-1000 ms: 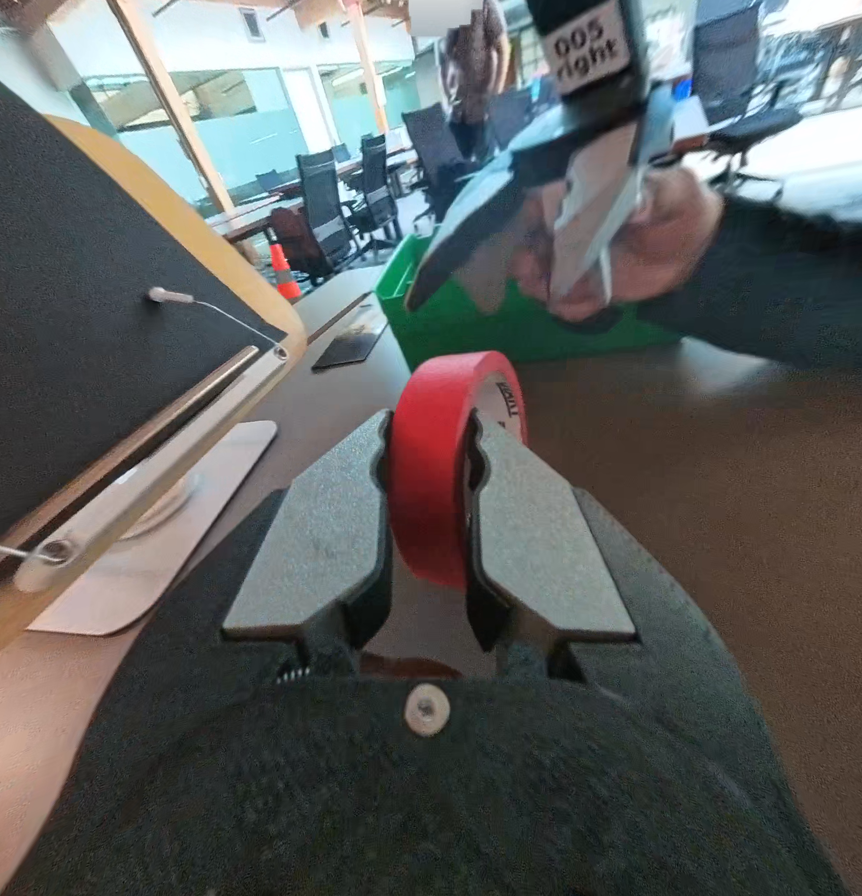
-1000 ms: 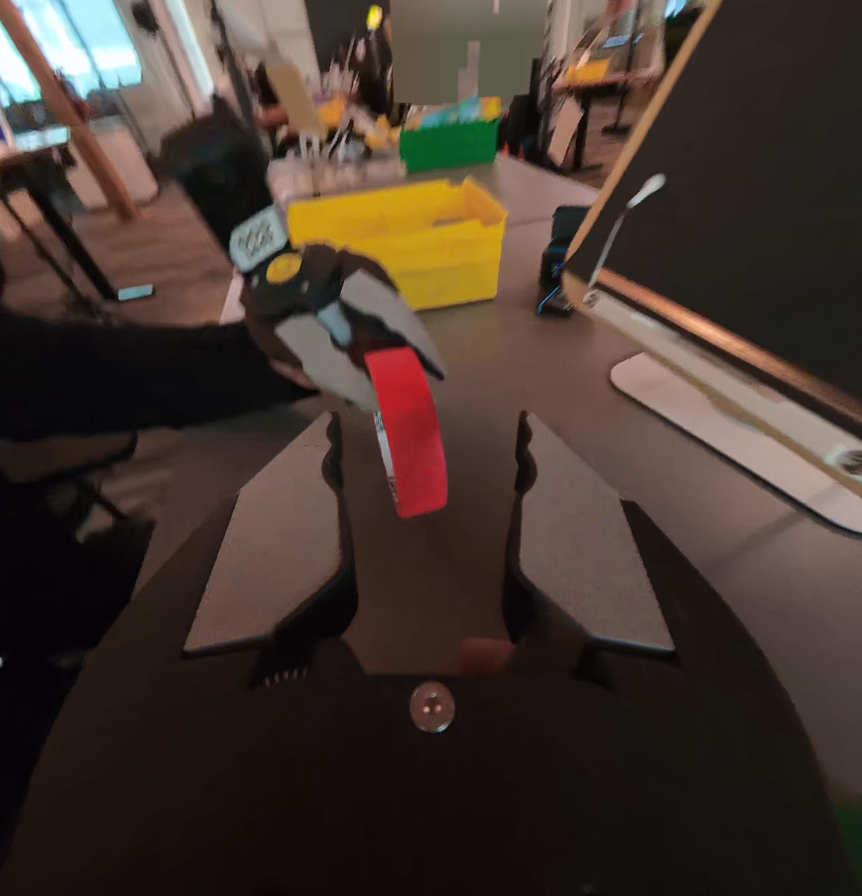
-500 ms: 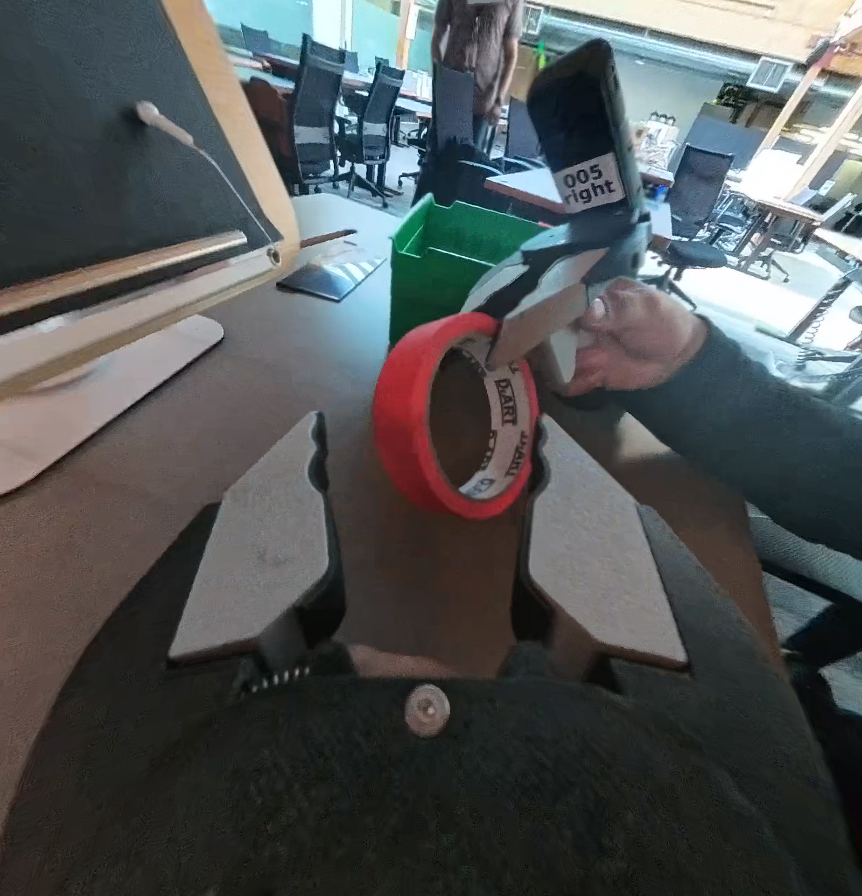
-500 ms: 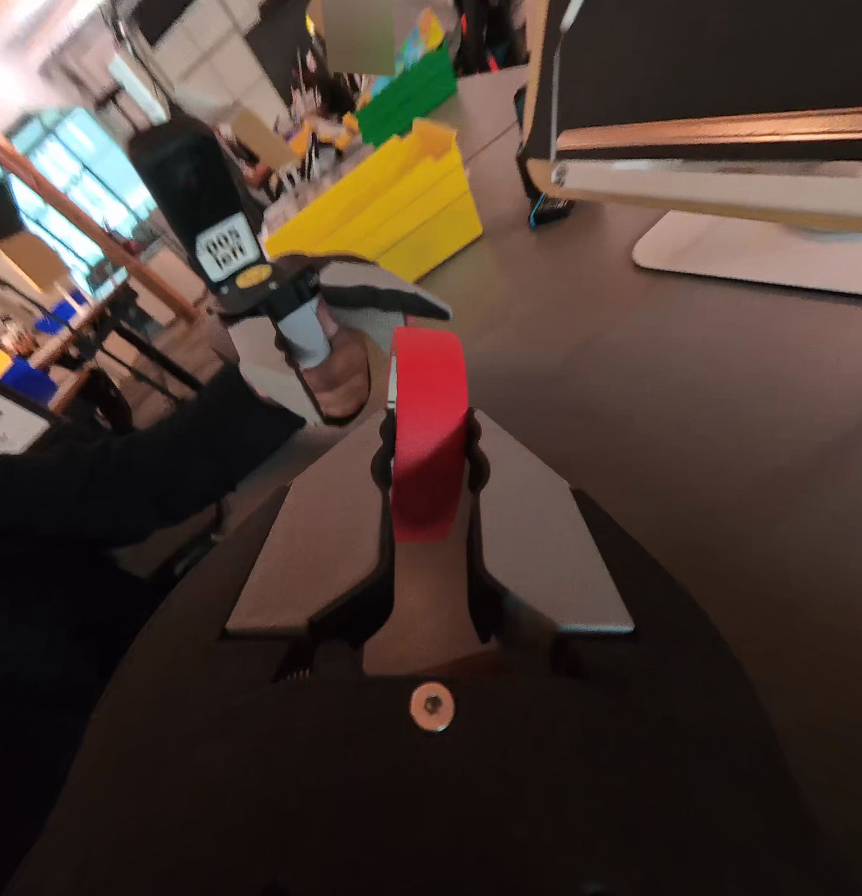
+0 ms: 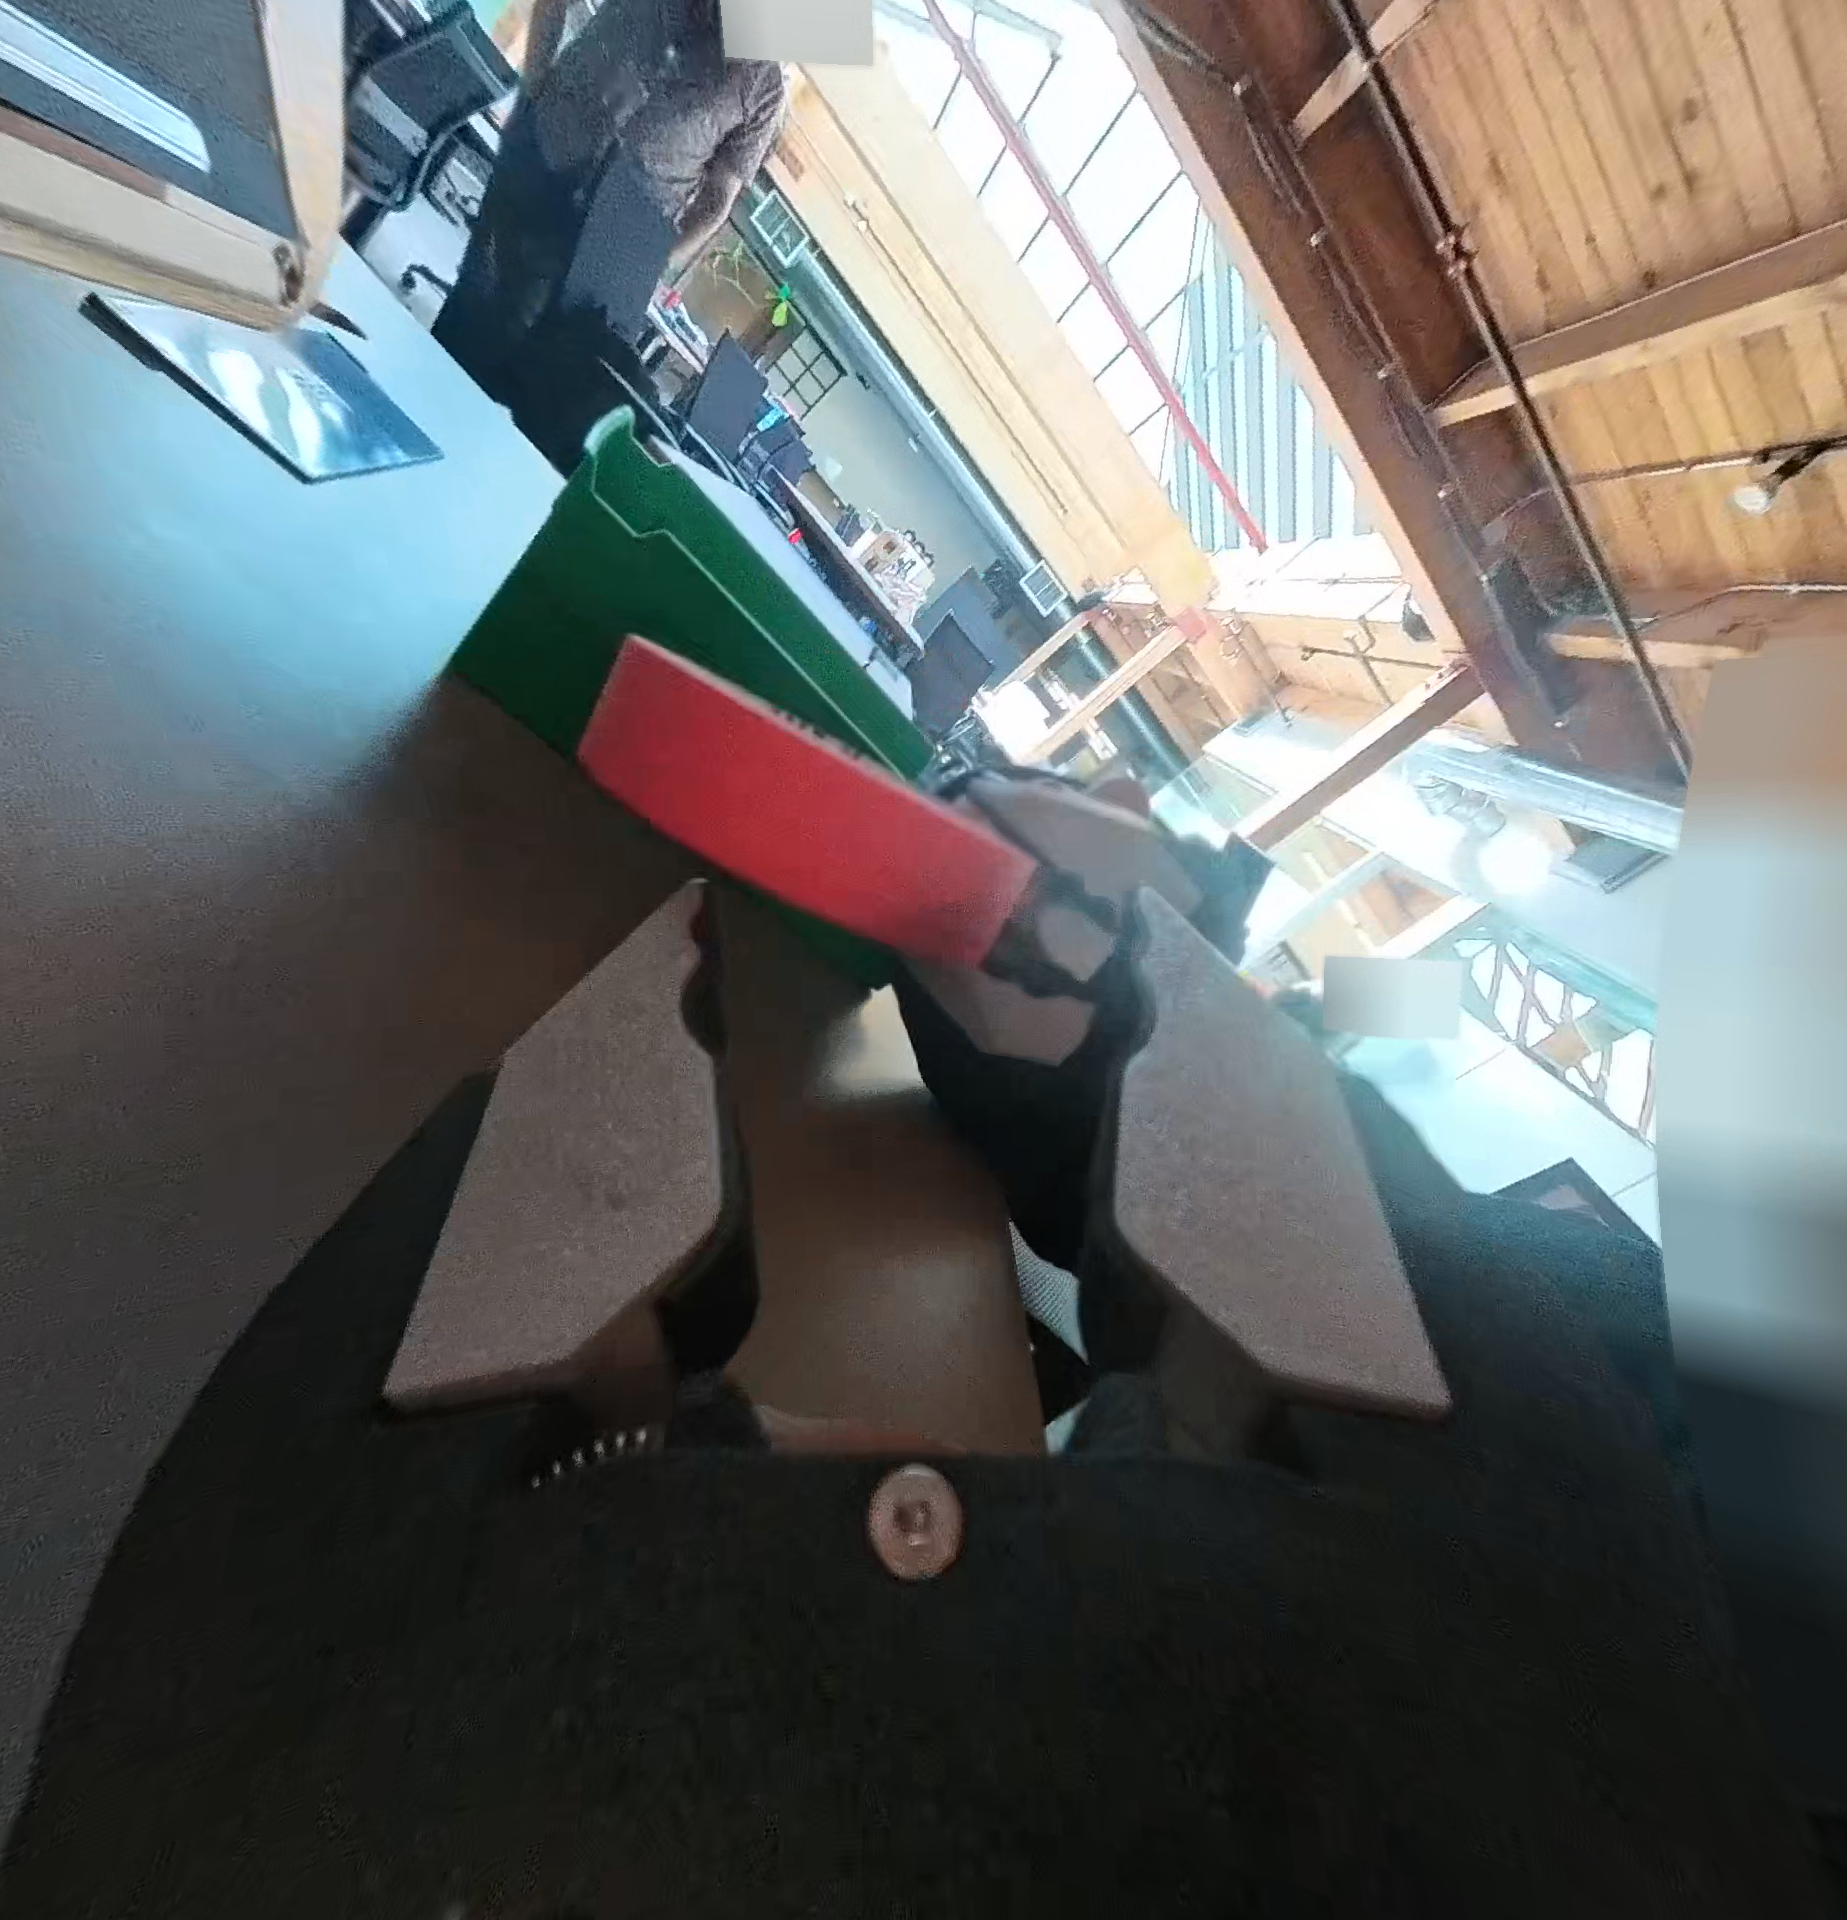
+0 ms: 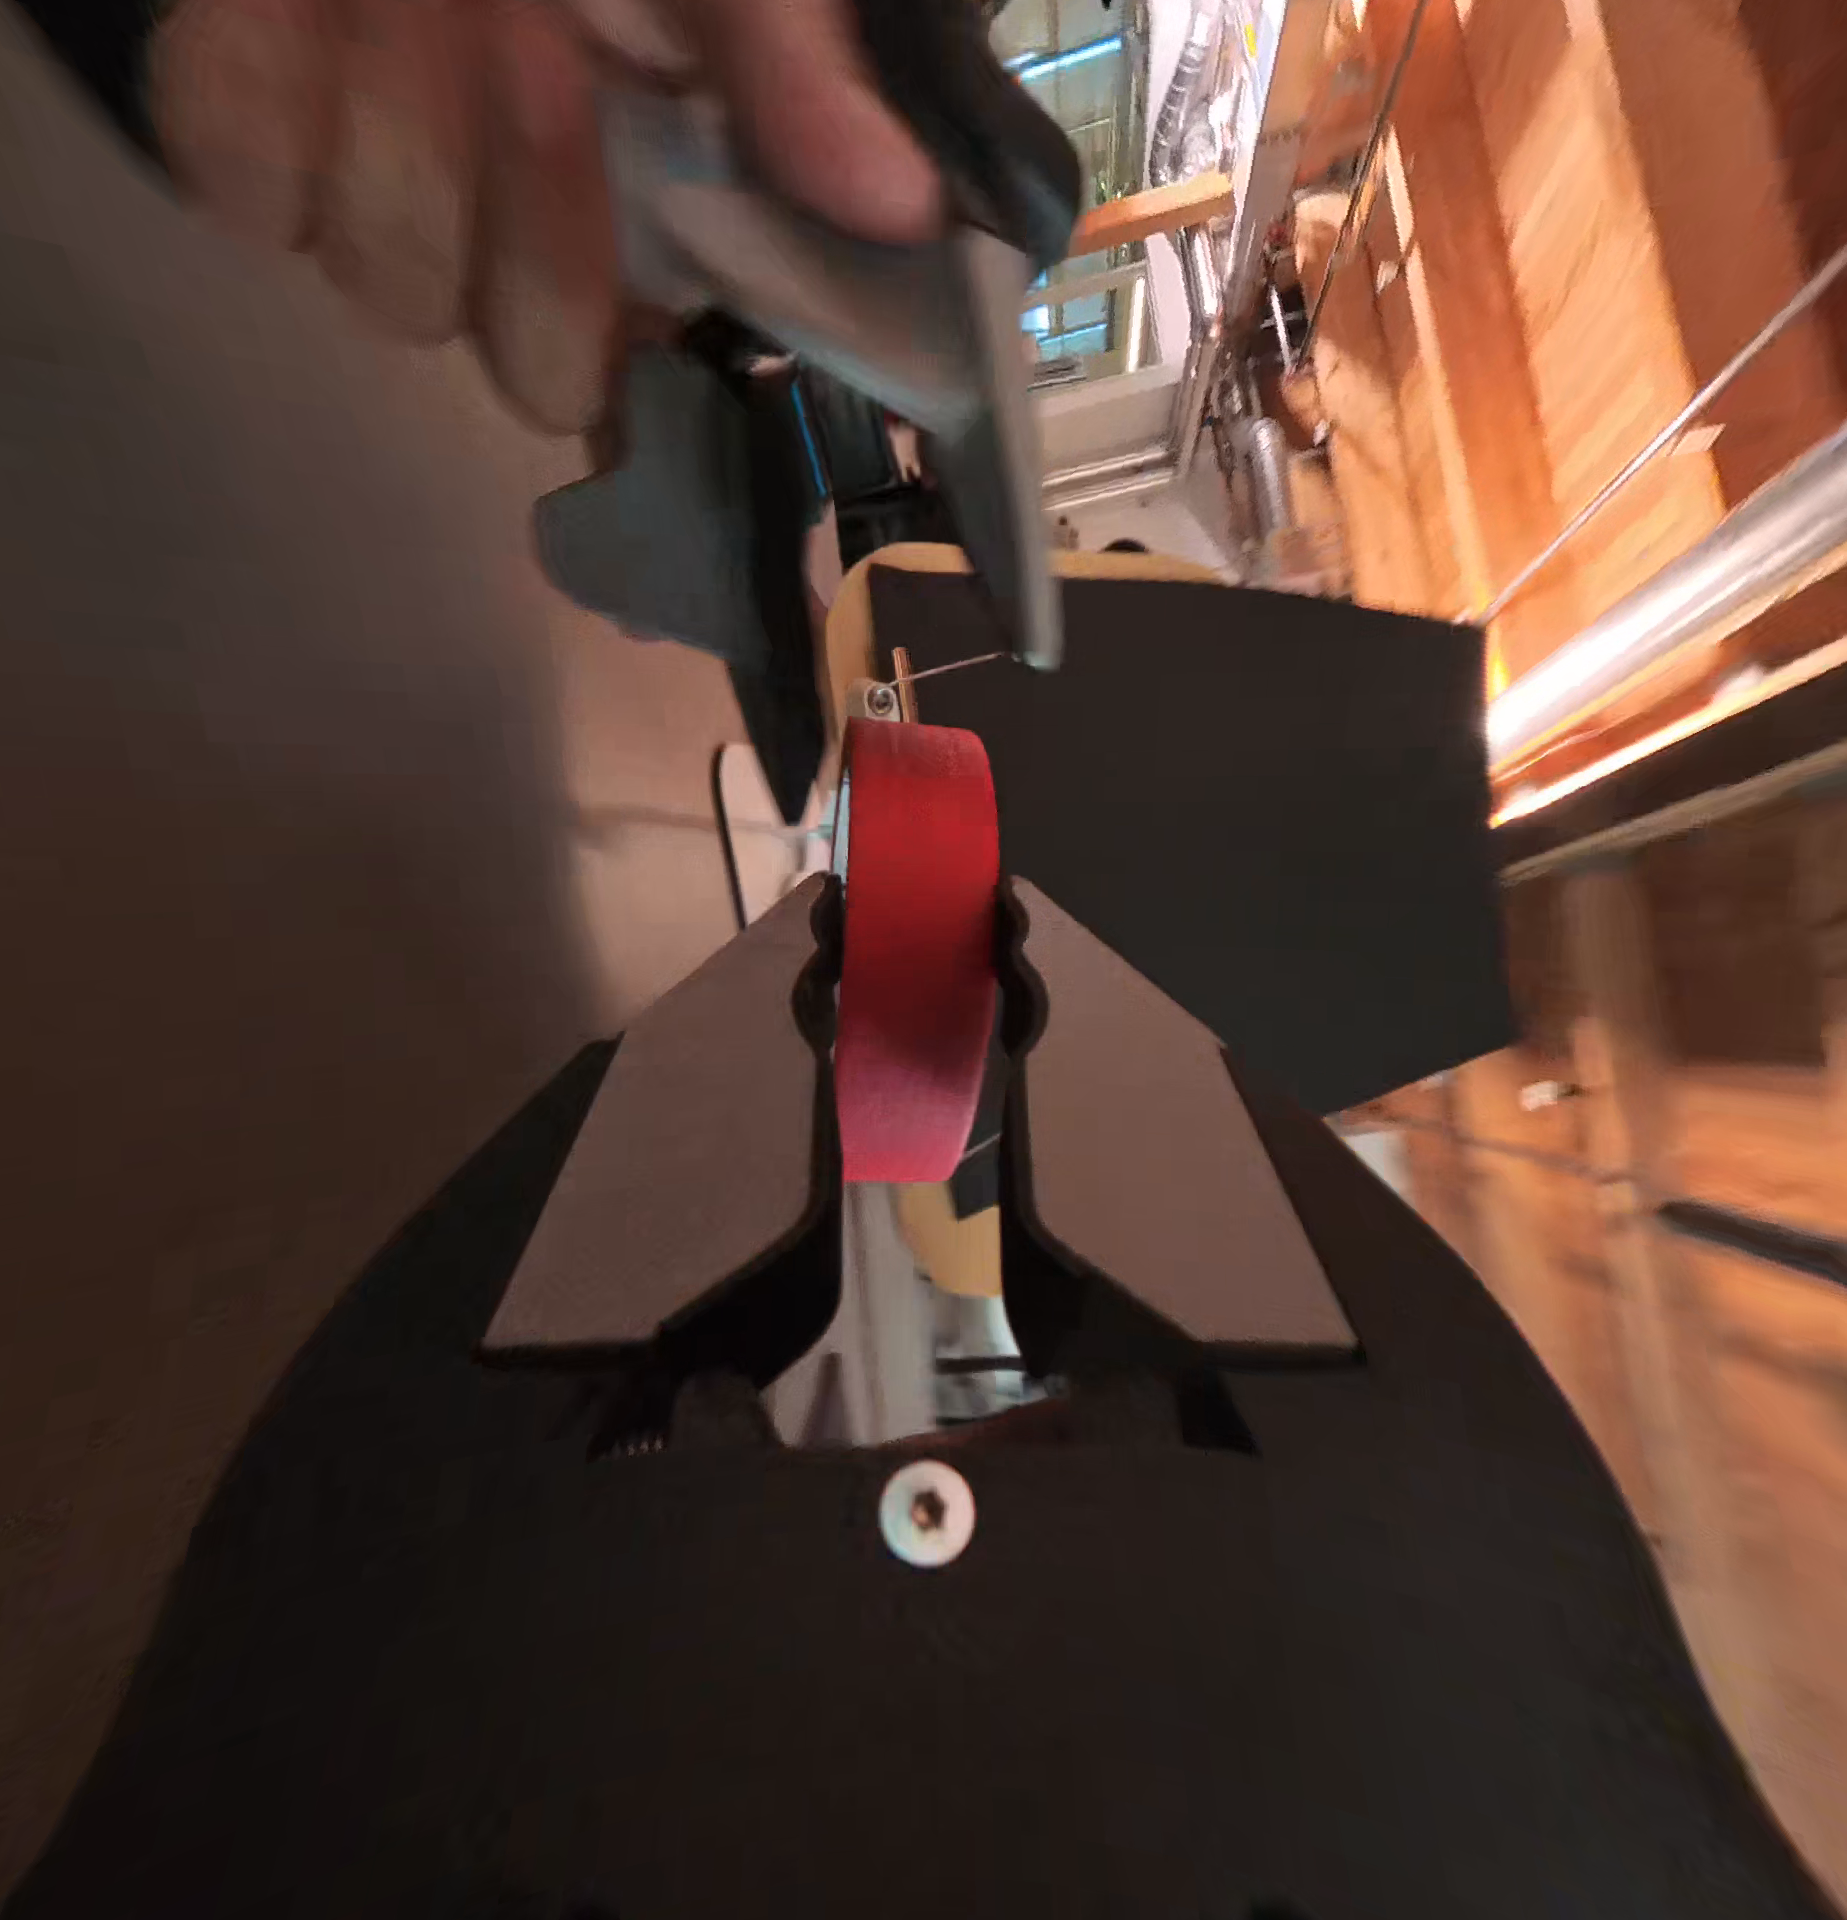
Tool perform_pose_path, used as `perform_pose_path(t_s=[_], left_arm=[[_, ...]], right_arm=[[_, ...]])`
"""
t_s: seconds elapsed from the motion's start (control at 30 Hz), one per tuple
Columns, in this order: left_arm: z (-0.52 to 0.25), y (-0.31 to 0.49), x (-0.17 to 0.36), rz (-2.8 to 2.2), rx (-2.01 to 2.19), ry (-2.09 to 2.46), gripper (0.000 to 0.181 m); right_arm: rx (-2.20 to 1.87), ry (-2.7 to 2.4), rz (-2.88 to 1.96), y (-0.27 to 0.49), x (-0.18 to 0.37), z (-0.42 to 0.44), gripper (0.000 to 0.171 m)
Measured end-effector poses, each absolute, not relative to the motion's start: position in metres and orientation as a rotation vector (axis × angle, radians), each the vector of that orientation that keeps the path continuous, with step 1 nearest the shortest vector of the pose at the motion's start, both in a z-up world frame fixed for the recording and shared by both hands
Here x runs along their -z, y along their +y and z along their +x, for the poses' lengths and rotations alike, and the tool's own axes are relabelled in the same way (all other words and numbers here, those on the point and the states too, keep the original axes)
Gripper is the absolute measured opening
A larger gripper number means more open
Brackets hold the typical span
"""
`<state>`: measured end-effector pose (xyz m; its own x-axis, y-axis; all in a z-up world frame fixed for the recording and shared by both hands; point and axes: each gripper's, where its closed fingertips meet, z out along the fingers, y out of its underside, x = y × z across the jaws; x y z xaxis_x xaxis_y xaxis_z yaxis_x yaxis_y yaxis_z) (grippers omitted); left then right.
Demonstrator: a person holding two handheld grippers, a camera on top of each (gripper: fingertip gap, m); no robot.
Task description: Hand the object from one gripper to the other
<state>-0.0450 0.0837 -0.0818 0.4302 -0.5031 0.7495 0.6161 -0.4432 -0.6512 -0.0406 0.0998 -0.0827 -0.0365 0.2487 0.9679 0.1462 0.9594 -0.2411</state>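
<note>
Wooden ceiling beams and tall windows fill the tilted background above a dark brown tabletop [image 5: 223,935]. Beside the green plastic bin [image 5: 628,613] on it, the red roll of masking tape [image 5: 794,821] is now pinched at one end by the right gripper [image 6: 919,935], whose jaws press on its flat sides. The left gripper [image 5: 919,987], clamped on that roll a second ago, now stands spread and empty just beneath it. Judging by this, the handover is essentially done.

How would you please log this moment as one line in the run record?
stage: handover done | right claw: shut on red tape roll | left claw: open, empty | roll: off table, edge-on
</note>
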Motion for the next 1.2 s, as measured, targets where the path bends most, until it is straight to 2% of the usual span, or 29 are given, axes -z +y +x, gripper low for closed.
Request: perform_pose_path(t_s=[0.1, 0.23, 0.3, 0.37, 0.4, 0.43, 0.57, 0.73, 0.77, 0.87, 1.03, 1.1, 1.2], left_arm=[[-0.055, 0.088, 0.091, -1.595, 1.210, -0.107, 0.059], [-0.062, 0.088, 0.094, -1.630, 1.110, -0.061, 0.045], [-0.058, 0.086, 0.093, -1.657, 0.982, 0.042, 0.037], [-0.054, 0.085, 0.097, -1.728, 0.782, 0.174, 0.033], [-0.056, 0.085, 0.105, -1.787, 0.610, 0.261, 0.028], [-0.058, 0.085, 0.111, -1.831, 0.438, 0.354, 0.027], [-0.062, 0.086, 0.133, -1.880, -0.177, 0.705, 0.026], [-0.016, 0.070, 0.124, -1.646, -0.204, 1.001, 0.026], [-0.006, 0.064, 0.121, -1.593, -0.168, 1.049, 0.026], [0.010, 0.052, 0.118, -1.538, -0.077, 1.105, 0.026], [-0.013, 0.067, 0.095, -1.531, -0.067, 0.858, 0.025], [-0.026, 0.069, 0.081, -1.481, -0.136, 0.765, 0.040], [-0.044, 0.074, 0.077, -1.491, -0.241, 0.693, 0.048]], right_arm=[[0.114, -1.563, -0.123, 0.084, 0.090, -0.045, 0.025], [0.160, -1.568, -0.094, 0.077, 0.100, -0.050, 0.026], [0.094, -1.650, -0.153, 0.078, 0.114, -0.053, 0.035], [-0.080, -1.779, -0.268, 0.075, 0.130, -0.052, 0.033], [-0.197, -1.829, -0.322, 0.071, 0.133, -0.050, 0.038], [-0.320, -1.861, -0.381, 0.069, 0.132, -0.046, 0.049], [-0.627, -1.785, -0.609, 0.094, 0.102, -0.037, 0.056], [-0.500, -1.876, -0.602, 0.113, 0.123, -0.032, 0.069], [-0.464, -1.897, -0.579, 0.110, 0.129, -0.033, 0.067], [-0.405, -1.930, -0.497, 0.095, 0.139, -0.037, 0.040], [-0.512, -1.854, -0.657, 0.105, 0.122, -0.042, 0.038], [-0.657, -1.785, -0.809, 0.116, 0.110, -0.044, 0.038], [-0.880, -1.666, -1.057, 0.139, 0.096, -0.045, 0.038]])
